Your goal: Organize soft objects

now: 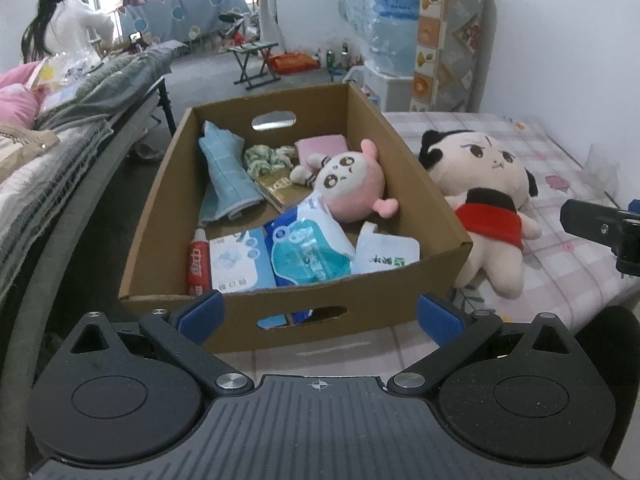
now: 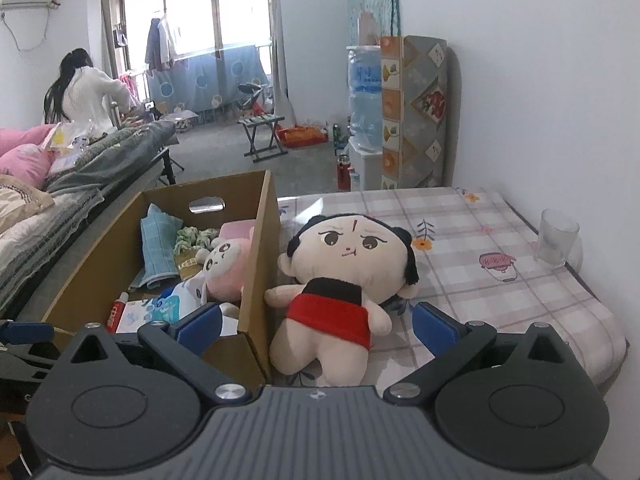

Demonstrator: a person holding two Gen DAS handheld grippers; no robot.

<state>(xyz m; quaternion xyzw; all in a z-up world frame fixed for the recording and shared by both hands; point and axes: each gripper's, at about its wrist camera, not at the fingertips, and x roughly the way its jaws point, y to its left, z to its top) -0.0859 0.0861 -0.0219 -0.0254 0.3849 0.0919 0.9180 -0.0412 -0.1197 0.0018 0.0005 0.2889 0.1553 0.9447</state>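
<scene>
A brown cardboard box stands on a checked tablecloth. Inside lie a pink plush toy, a blue cloth, a green knitted piece, a pink cloth, a red tube and several packets. A large doll with black hair and a red skirt lies on the table right of the box. My left gripper is open just before the box's near wall. My right gripper is open near the doll's legs, nothing between its fingers.
A clear glass stands near the table's right edge. A bed with grey and pink bedding runs along the left. A person in white stands at the far left by the window. A water dispenser and folding stool are behind.
</scene>
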